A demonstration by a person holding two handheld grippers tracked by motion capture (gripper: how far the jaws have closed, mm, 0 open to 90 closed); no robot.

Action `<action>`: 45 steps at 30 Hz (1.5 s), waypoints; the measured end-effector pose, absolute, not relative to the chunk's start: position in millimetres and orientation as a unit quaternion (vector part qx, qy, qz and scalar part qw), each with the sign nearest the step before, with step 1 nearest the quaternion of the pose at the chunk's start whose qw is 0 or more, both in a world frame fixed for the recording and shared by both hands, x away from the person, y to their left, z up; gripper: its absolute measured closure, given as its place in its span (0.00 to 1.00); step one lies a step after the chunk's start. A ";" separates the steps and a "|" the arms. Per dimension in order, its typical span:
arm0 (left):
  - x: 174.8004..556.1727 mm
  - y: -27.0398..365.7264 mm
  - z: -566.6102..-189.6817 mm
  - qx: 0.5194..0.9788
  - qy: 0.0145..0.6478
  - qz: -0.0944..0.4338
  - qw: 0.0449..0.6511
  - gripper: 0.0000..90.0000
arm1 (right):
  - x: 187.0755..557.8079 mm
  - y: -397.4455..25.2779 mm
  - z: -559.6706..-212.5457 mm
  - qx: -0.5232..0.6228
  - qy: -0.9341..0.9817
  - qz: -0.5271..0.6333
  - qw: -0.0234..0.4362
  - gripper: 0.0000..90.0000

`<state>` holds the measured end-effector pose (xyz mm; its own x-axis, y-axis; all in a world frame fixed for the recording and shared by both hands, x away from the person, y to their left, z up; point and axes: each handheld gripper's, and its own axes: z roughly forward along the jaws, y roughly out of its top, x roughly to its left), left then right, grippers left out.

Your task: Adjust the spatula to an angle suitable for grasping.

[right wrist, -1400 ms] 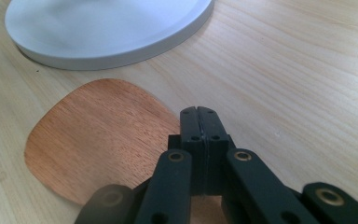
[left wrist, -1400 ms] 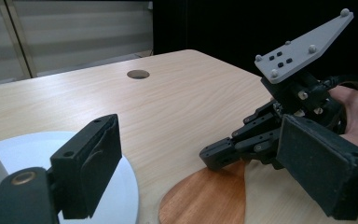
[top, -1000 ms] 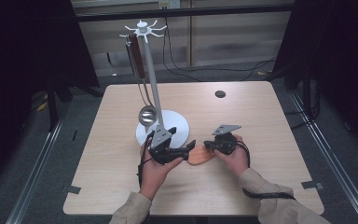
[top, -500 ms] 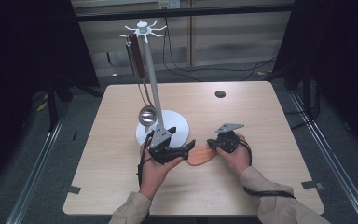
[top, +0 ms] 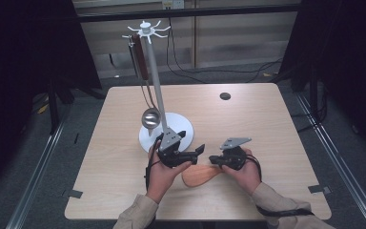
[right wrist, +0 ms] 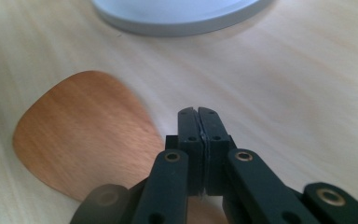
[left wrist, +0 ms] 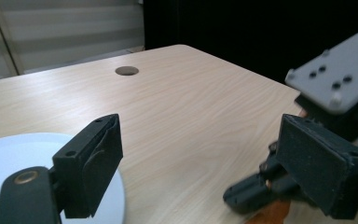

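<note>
Since the earlier frames the right claw [top: 214, 161] has edged slightly toward the right edge of the bench [top: 267, 119], while the left claw [top: 193, 143] has kept its place. The left claw's jaws stand wide apart over bare wood beside the white round base [top: 181, 121] of the utensil stand [top: 153, 71]. The right claw's jaws are pressed together with nothing between them. The wooden spatula [top: 199, 174] lies flat near the bench's near edge, its blade [right wrist: 81, 149] just beside the right claw. A metal ladle [top: 149, 117] hangs from the stand.

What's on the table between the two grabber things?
The broad end of a wooden spatula lies on the table between the left gripper and right gripper, seen in the high view.
</note>
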<state>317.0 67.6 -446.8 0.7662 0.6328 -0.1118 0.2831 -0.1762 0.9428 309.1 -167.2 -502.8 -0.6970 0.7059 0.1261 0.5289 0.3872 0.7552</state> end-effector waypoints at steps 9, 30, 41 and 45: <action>321.1 44.4 -455.6 0.776 0.281 0.130 0.550 0.17 | 304.7 -230.3 -491.7 0.447 0.780 0.410 0.157 1.00; 322.0 14.1 -472.2 0.826 0.244 0.078 0.503 0.20 | 276.8 -259.5 -504.3 0.482 0.784 0.357 0.160 1.00; 321.5 3.0 -487.1 0.867 0.222 0.050 0.443 0.32 | 280.5 -267.0 -496.5 0.496 0.758 0.390 0.167 0.71; 321.1 -7.3 -490.9 0.887 0.209 0.031 0.409 0.38 | 277.9 -277.1 -494.5 0.510 0.745 0.397 0.168 0.62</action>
